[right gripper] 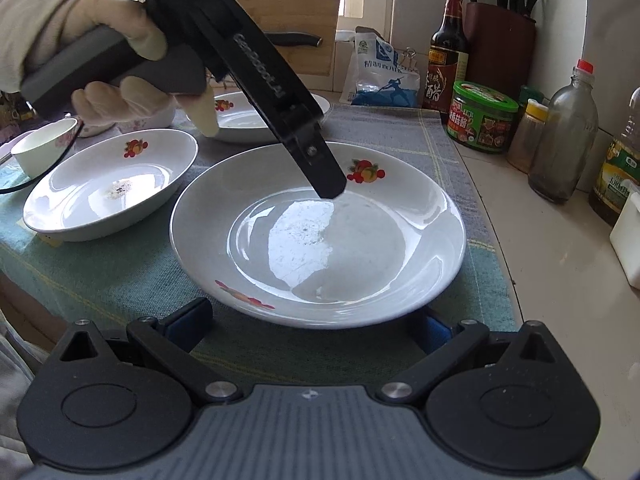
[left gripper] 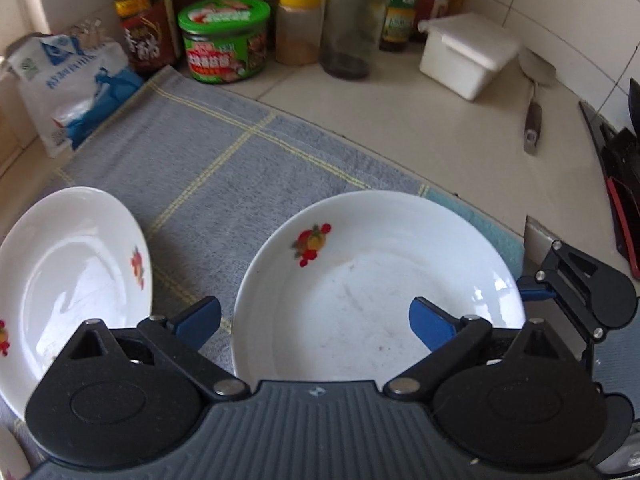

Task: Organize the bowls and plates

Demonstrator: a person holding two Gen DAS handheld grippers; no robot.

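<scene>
A white plate with fruit prints (left gripper: 380,284) (right gripper: 320,236) lies on the checked cloth (left gripper: 224,160). My left gripper (left gripper: 316,320) is open over its near rim, one finger outside the rim, one above the plate's inside; it shows from the side in the right wrist view (right gripper: 320,168). My right gripper (right gripper: 316,324) is open, low at the plate's near edge; its right finger is partly under the rim. A second plate (left gripper: 68,280) (right gripper: 112,184) lies to the left, a third plate (right gripper: 248,116) behind. A small white bowl (right gripper: 44,148) stands far left.
Sauce bottles (left gripper: 144,12), a green-lidded jar (left gripper: 224,38), a spice jar (left gripper: 298,24), a glass bottle (left gripper: 352,20) and a white box (left gripper: 468,54) line the back wall. A salt bag (left gripper: 68,88) stands at the cloth's corner. A knife (left gripper: 534,120) lies on the counter.
</scene>
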